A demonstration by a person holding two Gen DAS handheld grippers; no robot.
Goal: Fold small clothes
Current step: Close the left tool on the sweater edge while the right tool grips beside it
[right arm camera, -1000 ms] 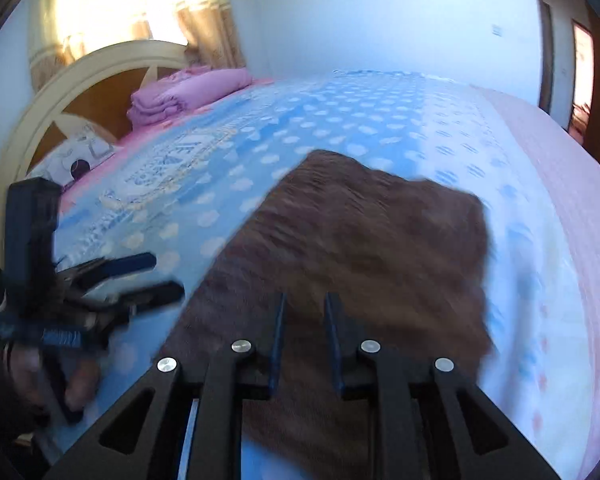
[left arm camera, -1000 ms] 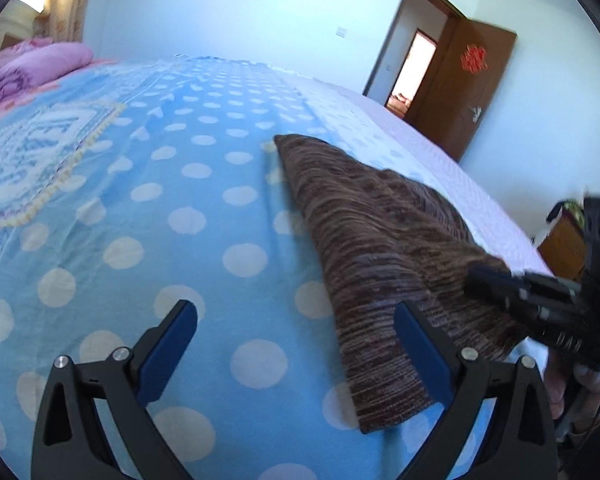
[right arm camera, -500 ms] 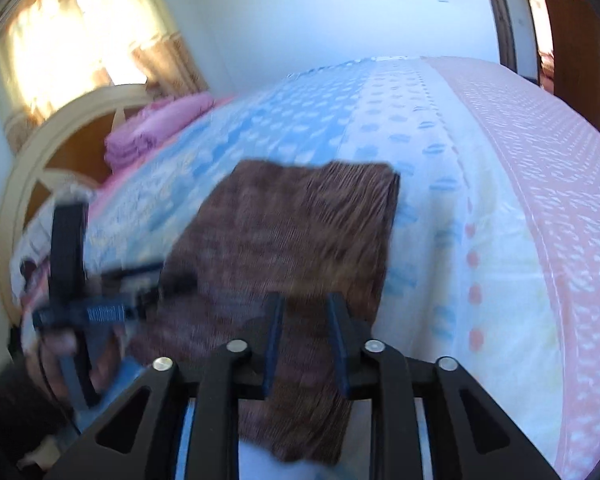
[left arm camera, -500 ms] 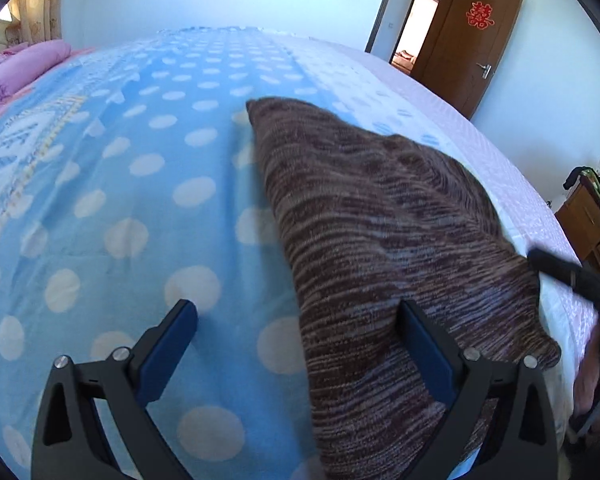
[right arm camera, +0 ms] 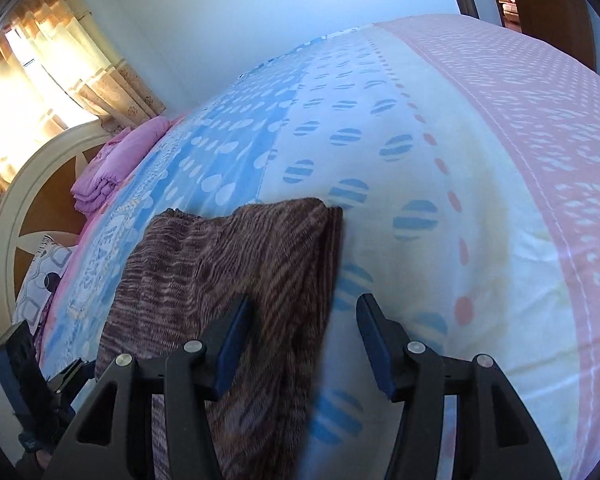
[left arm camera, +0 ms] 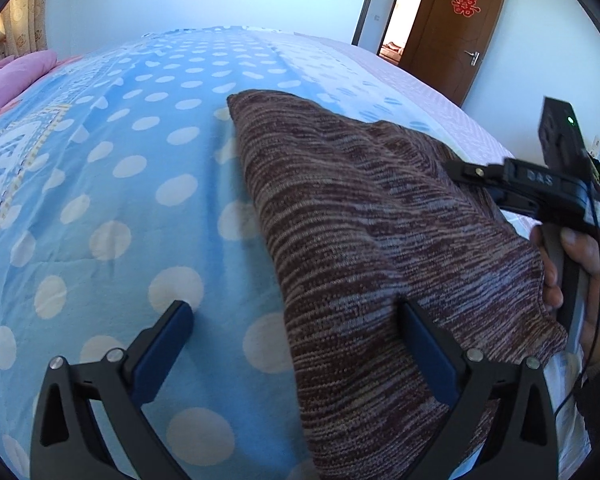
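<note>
Left wrist view: left gripper (left arm camera: 296, 336) spread wide, grasping nothing, one blue pad over the dotted sheet, the other over the near part of the brown knitted garment (left arm camera: 372, 240). Garment folded into a long thick strip on the blue bedsheet (left arm camera: 112, 168), running from near right toward far centre, with a raised ridge along its right half. Right gripper (left arm camera: 466, 170) seen at the right edge, carried by a hand (left arm camera: 580, 276), just above the garment's right side. Possible trouble: soft ribbed knit, loosely stacked, likely to slide or spring open if pulled by one layer only; a pad catching the sheet together with the cloth would drag and wrinkle both.

Right wrist view: right gripper (right arm camera: 304, 340) opening, jaws about half apart, nothing pressed between them; left pad above the garment's (right arm camera: 228, 276) right edge, right pad over pale sheet (right arm camera: 480, 184) with striped dots. Two layers visible at the garment's far right corner, edges not perfectly matched. Picture a little blurred. Risk: uneven fold staying if not squared. Folded pink bedding (right arm camera: 112, 168) far left, near a rounded wooden headboard (right arm camera: 28, 216).
</note>
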